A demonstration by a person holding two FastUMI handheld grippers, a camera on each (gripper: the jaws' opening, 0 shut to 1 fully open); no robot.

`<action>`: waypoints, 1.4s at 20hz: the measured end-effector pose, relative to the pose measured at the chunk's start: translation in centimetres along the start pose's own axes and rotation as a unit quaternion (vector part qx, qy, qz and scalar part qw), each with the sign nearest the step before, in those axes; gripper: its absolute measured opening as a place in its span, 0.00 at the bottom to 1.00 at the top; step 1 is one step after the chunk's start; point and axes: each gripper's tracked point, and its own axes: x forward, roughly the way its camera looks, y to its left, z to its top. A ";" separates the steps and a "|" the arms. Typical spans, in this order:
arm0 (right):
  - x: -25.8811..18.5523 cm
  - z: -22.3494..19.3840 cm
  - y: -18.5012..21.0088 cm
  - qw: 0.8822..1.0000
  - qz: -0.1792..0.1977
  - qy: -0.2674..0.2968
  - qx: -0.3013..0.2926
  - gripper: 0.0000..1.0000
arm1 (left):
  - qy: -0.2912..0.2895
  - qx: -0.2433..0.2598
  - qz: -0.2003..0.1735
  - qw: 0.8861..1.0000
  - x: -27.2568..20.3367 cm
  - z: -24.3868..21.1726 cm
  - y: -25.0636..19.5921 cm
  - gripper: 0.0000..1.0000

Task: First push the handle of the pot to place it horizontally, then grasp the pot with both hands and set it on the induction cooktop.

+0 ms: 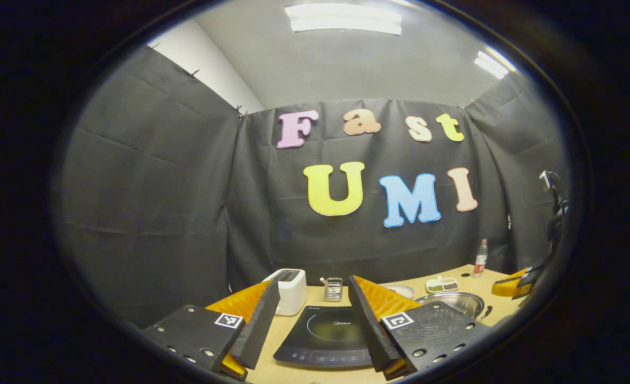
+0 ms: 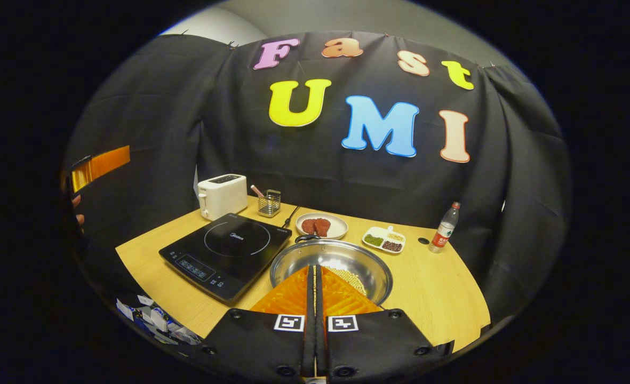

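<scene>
- The right gripper (image 2: 315, 277) has its two fingers pressed together with nothing between them, and hangs over the near rim of the pot (image 2: 331, 266). Closed like this it makes one blunt pusher, which suits the handle shove better than a grasp would.
- The pot sits on the wooden table (image 2: 432, 288), just right of the induction cooktop (image 2: 226, 250) and close beside it. It holds a small heap of pale beads. A dark loop at its far rim, on the side away from the gripper, may be a handle; I cannot tell how it lies.
- The left gripper (image 1: 315, 314) is spread wide and holds nothing. In the left gripper view it hangs above the near side of the cooktop, whose glass shows between the fingers. I judge it is waiting for the two-handed lift, jaws already parted to take a rim.
- The cooktop's top is bare, so the pot has a free landing spot a short slide to the left.
- Behind the cooktop stand a white toaster (image 2: 221, 196) and a small wire caddy (image 2: 269, 202).
- Beyond the pot, right of the cooktop, lie a plate of reddish food (image 2: 321, 226) and a divided dish (image 2: 384, 239). Farther right stands a bottle (image 2: 445, 228), well clear of the pot's path.
</scene>
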 end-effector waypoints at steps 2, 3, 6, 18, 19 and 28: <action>0.7 -1.3 0.9 1.000 0.024 0.019 -0.006 0.02 | 0.002 0.005 0.007 1.000 0.3 -0.2 0.1 0.76; 1.2 -1.9 1.4 0.999 0.041 0.029 -0.010 0.02 | 0.003 0.007 0.012 1.000 0.5 -0.3 0.2 0.76; 2.2 -3.9 2.1 0.995 0.078 0.058 -0.022 0.02 | 0.004 0.012 0.026 1.000 1.1 -0.1 0.0 0.76; 4.1 -12.0 1.0 0.969 0.164 0.180 -0.035 0.02 | 0.033 0.024 0.050 0.998 3.6 -1.7 -4.4 0.76; 4.3 -12.5 0.5 0.967 0.163 0.190 -0.038 0.02 | 0.034 0.024 0.050 0.998 3.7 -1.8 -4.7 0.79; 5.9 -16.1 -3.4 0.958 0.137 0.251 -0.034 0.02 | 0.047 0.028 0.049 0.997 4.9 -2.7 -7.3 0.76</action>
